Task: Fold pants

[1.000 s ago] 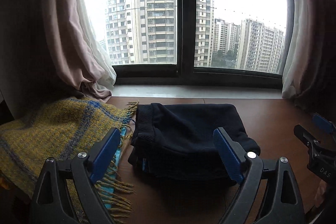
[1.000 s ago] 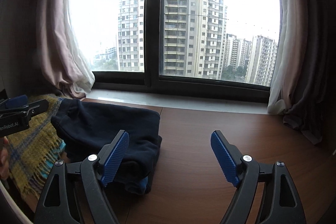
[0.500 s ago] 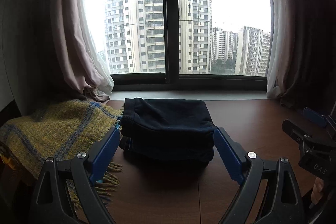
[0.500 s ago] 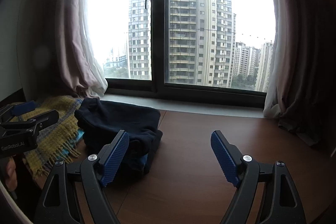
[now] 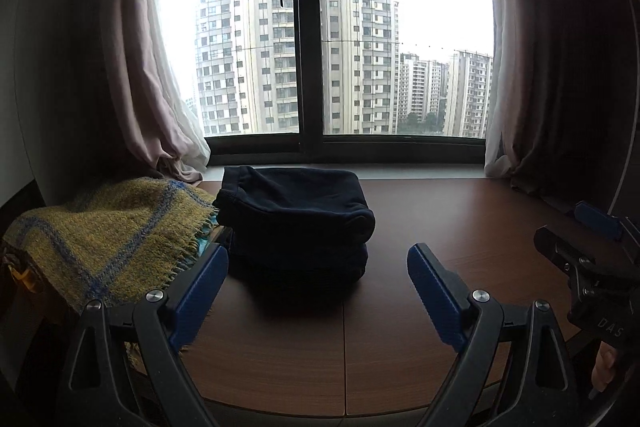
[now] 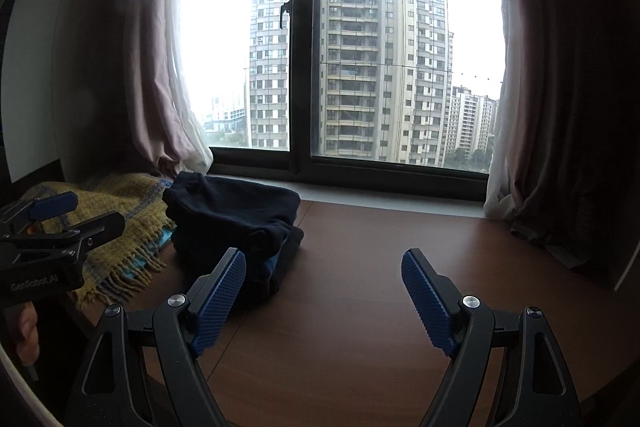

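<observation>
The dark navy pants (image 5: 296,219) lie folded in a compact stack on the brown wooden table (image 5: 440,219), near the window. They also show in the right wrist view (image 6: 232,219), left of centre. My left gripper (image 5: 318,267) is open and empty, held back from the pants near the table's front edge. My right gripper (image 6: 323,275) is open and empty, to the right of the pants. Each gripper shows at the edge of the other's view: the right one (image 5: 580,239) and the left one (image 6: 76,215).
A yellow and blue fringed blanket (image 5: 108,235) lies just left of the pants and touches them. Curtains (image 5: 160,87) hang at both sides of the window, and the right curtain (image 6: 560,107) reaches down to the table. A grey sill (image 6: 400,203) runs behind the table.
Both grippers have drawn back and away from the pants, which now lie farther off and smaller in both views. The folded stack has not moved.
</observation>
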The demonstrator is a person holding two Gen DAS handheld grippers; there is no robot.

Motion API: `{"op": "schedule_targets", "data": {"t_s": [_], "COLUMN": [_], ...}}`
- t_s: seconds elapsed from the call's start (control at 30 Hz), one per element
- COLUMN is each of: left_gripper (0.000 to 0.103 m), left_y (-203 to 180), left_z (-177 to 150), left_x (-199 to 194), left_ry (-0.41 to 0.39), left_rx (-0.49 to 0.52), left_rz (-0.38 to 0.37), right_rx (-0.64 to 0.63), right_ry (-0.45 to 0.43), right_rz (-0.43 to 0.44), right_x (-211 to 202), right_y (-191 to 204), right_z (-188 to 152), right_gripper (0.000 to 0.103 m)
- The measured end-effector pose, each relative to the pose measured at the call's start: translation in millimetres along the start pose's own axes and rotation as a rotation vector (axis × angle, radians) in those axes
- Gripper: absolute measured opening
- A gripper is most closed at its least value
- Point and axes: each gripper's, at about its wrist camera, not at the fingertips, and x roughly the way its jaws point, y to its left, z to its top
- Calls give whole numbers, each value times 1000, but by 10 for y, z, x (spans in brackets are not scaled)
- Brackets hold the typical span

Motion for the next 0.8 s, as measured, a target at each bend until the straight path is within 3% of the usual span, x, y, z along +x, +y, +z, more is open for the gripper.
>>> {"op": "schedule_targets", "data": {"t_s": [0.8], "left_gripper": [94], "left_y": [-379], "left_z": [-366], "left_x": [-562], "left_ry": [36], "left_rx": [12], "left_rz": [-46], "right_rx": [35], "right_ry": [25], "right_rz": [-32], "right_x": [-616], "right_y": [-208], "right_z": [-387], "right_gripper": [81]}}
